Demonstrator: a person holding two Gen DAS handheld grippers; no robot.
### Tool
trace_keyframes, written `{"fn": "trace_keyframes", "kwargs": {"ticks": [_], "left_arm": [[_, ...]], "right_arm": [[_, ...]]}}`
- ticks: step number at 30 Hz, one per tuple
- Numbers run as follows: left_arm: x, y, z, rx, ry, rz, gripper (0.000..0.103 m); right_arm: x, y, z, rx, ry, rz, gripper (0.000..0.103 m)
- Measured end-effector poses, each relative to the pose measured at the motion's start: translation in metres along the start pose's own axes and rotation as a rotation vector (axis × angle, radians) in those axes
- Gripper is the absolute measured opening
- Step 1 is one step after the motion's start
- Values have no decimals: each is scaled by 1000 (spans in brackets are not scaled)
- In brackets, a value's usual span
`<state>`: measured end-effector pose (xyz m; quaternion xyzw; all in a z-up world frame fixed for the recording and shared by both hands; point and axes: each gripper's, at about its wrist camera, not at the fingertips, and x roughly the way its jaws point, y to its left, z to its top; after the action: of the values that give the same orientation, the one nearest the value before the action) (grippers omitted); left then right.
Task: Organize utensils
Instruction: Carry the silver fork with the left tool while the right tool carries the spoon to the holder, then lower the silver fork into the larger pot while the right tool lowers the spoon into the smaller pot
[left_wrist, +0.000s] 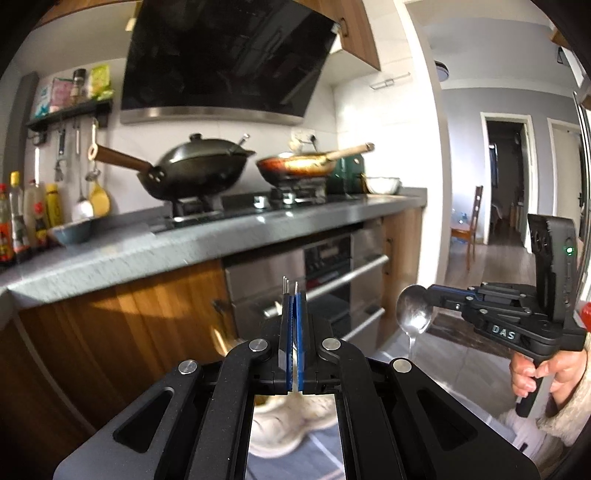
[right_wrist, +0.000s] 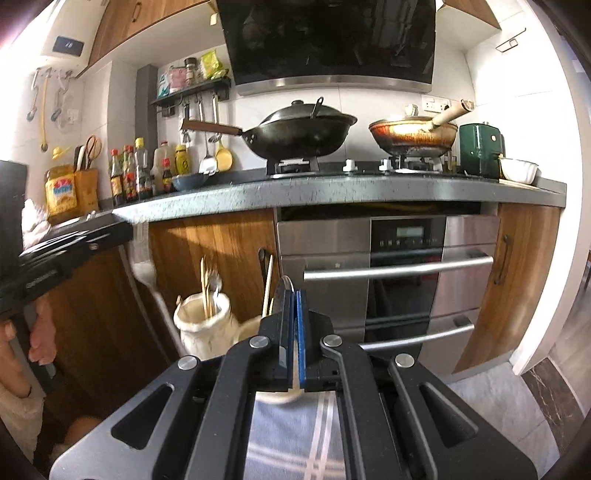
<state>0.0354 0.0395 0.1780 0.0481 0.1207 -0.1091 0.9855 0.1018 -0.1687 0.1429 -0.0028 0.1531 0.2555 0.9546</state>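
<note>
Both grippers are lifted, carrying utensils. The left gripper (left_wrist: 294, 295) has its jaws clamped on a fork (left_wrist: 290, 285); the right gripper (left_wrist: 430, 295), at three o'clock, grips a spoon (left_wrist: 413, 314). Next, likely: lower each into the cream holder (right_wrist: 205, 328).

Ahead of our gripper we see a grey desk (right_wrist: 332, 192) carrying sauce bottles (right_wrist: 138, 173) and a blue bowl (right_wrist: 189, 181).

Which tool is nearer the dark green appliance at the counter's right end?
Right. The right tool, gripping a metal spoon, is below and nearer the dark green appliance; the left tool, gripping a metal fork, is farther left.
</note>
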Motion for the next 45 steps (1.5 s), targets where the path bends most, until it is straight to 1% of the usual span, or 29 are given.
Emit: {"fn": "trace_keyframes", "kwargs": {"ticks": [3,9,13,16,20,21,26,32,34,41,45], "left_arm": [[1,13,14,-9,-3,19,2],[2,46,41,-15,-25,106,2],[7,64,45,-21,-21,159,2],[16,74,39,-36,-3,177,2],[28,82,31,-43,11,212,2],[32,82,28,-36,16,227,2],[50,77,12,13,60,254,2],[69,63,-10,58,108,235,2],[74,54,-17,92,121,231,2],[85,37,-36,153,166,206,2],[90,34,-47,158,196,189,2]], "right_arm": [[14,3,21,-11,-28,-27,1],[38,4,50,-12,-72,-68,1],[54,7,61,-3,-100,-92,1],[68,10,61,0,-103,-111,1],[84,15,52,-16,-94,-129,1],[89,17,48,-23,-89,-133,1],[102,25,28,-61,-71,-151,1],[110,25,7,-66,-33,-147,1],[111,24,0,-63,-21,-141,1],[116,16,-22,-19,33,-104,1],[118,13,-30,4,48,-80,2]]}}
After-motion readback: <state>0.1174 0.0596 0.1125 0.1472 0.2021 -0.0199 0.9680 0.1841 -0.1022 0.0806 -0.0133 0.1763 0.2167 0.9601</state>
